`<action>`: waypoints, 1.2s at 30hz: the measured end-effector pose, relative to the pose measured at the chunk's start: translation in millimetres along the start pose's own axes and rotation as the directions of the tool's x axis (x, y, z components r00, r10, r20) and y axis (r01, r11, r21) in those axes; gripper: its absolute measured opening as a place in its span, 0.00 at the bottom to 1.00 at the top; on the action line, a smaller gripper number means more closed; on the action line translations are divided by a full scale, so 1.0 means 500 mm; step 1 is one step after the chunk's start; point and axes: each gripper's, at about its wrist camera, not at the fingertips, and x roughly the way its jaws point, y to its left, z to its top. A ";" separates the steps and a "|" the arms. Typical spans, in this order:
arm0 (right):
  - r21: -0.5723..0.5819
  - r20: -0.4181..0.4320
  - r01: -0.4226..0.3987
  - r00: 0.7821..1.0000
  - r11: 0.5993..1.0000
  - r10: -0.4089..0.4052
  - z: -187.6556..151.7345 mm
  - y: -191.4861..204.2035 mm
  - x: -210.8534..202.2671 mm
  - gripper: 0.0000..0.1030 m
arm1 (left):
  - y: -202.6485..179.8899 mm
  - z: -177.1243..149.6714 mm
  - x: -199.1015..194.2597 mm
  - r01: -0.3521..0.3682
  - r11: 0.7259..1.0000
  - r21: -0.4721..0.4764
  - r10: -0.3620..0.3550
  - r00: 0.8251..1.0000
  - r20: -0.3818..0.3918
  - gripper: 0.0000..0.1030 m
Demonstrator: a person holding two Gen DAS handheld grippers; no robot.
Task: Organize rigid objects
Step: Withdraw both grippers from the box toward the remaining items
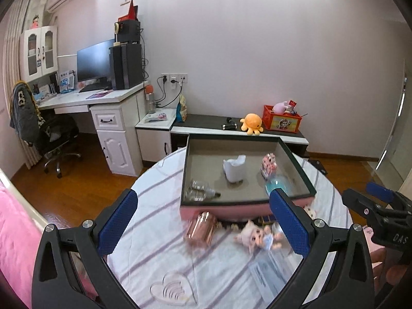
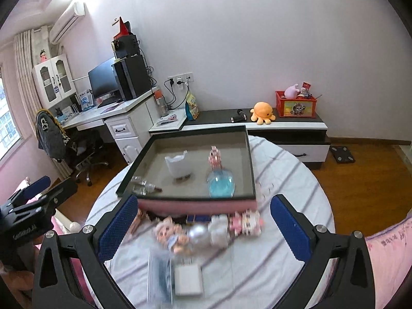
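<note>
A pink box with a dark rim [image 1: 247, 198] [image 2: 185, 197] stands on the striped bed cover. Inside lie a white cup [image 1: 234, 168] [image 2: 177, 166], a blue round bottle [image 1: 276, 185] [image 2: 221, 185], a clear glass bottle [image 1: 200, 190] [image 2: 144, 186] and a pink patterned figure [image 1: 269, 164] [image 2: 215, 157]. In front of the box lie a rose-gold bottle [image 1: 202, 228], a small doll [image 1: 257, 237] [image 2: 171, 234], a silver ball [image 2: 197, 233], a pink patterned box [image 2: 246, 222] and a white flat box [image 2: 188, 279]. My left gripper [image 1: 203, 224] is open and empty above the rose-gold bottle. My right gripper [image 2: 203, 228] is open and empty above the doll.
The round bed surface [image 1: 159, 244] falls off to wooden floor [image 1: 77, 185]. A low cabinet [image 1: 231, 128] behind carries an orange plush octopus [image 1: 252, 123] and a red crate [image 1: 282, 121]. A desk with a monitor [image 1: 95, 63] and a chair [image 1: 43, 123] stand at left.
</note>
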 end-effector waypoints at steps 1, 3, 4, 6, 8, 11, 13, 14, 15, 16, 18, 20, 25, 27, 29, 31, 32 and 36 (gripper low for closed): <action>0.003 -0.002 0.002 1.000 1.000 -0.002 -0.009 -0.001 -0.007 1.00 | -0.003 -0.008 -0.008 -0.007 1.000 0.000 0.007 1.000 0.001 1.00; 0.010 -0.008 0.006 1.000 1.000 -0.006 -0.035 -0.005 -0.024 1.00 | -0.004 -0.020 -0.023 -0.012 1.000 -0.003 0.012 1.000 0.001 1.00; 0.015 -0.012 0.011 1.000 1.000 -0.011 -0.045 -0.007 -0.030 1.00 | -0.007 -0.027 -0.028 -0.011 1.000 -0.006 0.011 1.000 -0.002 1.00; 0.033 -0.022 0.013 1.000 0.999 -0.012 -0.068 -0.015 -0.040 1.00 | -0.010 -0.042 -0.039 -0.009 1.000 -0.013 0.009 1.000 -0.007 1.00; 0.036 -0.037 0.015 0.999 0.999 -0.014 -0.088 -0.020 -0.045 1.00 | -0.013 -0.057 -0.047 -0.006 1.000 -0.013 0.006 1.000 -0.013 1.00; 0.026 -0.047 0.032 0.998 0.999 -0.031 -0.108 -0.022 -0.054 1.00 | -0.017 -0.076 -0.058 0.003 1.000 -0.013 -0.004 1.000 -0.019 1.00; 0.030 -0.048 0.033 0.998 0.999 -0.032 -0.112 -0.026 -0.057 1.00 | -0.018 -0.087 -0.064 0.009 1.000 -0.013 -0.009 1.000 -0.023 1.00; 0.032 -0.047 0.035 0.998 0.999 -0.033 -0.114 -0.027 -0.061 1.00 | -0.019 -0.092 -0.066 0.012 1.000 -0.014 -0.012 1.000 -0.025 1.00; 0.032 -0.044 0.038 0.998 0.999 -0.036 -0.115 -0.029 -0.063 1.00 | -0.020 -0.096 -0.068 0.016 1.000 -0.014 -0.017 1.000 -0.024 1.00; 0.031 -0.041 0.040 0.998 0.999 -0.039 -0.115 -0.028 -0.066 1.00 | -0.019 -0.097 -0.070 0.020 1.000 -0.015 -0.020 1.000 -0.023 1.00; 0.028 -0.033 0.040 0.999 0.999 -0.039 -0.113 -0.027 -0.070 1.00 | -0.019 -0.100 -0.075 0.019 1.000 -0.017 -0.020 1.000 -0.018 1.00; 0.020 -0.030 0.037 0.999 0.999 -0.037 -0.112 -0.022 -0.073 1.00 | -0.017 -0.101 -0.079 0.020 1.000 -0.020 -0.020 1.000 -0.011 1.00; 0.002 -0.035 0.025 0.999 1.000 -0.025 -0.116 -0.008 -0.068 1.00 | -0.012 -0.105 -0.076 0.021 0.999 -0.025 -0.021 1.000 -0.018 1.00; 0.000 -0.042 0.024 0.999 1.000 -0.024 -0.116 -0.007 -0.063 1.00 | -0.009 -0.108 -0.070 0.015 1.000 -0.026 -0.016 0.999 -0.027 1.00; 0.001 -0.049 0.022 0.999 1.000 -0.021 -0.116 -0.008 -0.057 1.00 | -0.004 -0.112 -0.060 0.015 0.999 -0.031 -0.016 0.999 -0.041 1.00; 0.001 -0.056 0.025 0.998 1.000 -0.025 -0.117 -0.009 -0.052 1.00 | -0.001 -0.116 -0.051 0.015 0.999 -0.036 -0.017 0.998 -0.053 1.00; 0.001 -0.059 0.025 0.998 1.000 -0.025 -0.117 -0.009 -0.049 1.00 | 0.000 -0.119 -0.046 0.015 0.999 -0.036 -0.017 0.998 -0.058 1.00; 0.002 -0.073 0.033 0.997 0.999 -0.032 -0.117 -0.014 -0.033 1.00 | -0.001 -0.125 -0.031 0.015 1.000 -0.025 -0.017 0.997 -0.072 1.00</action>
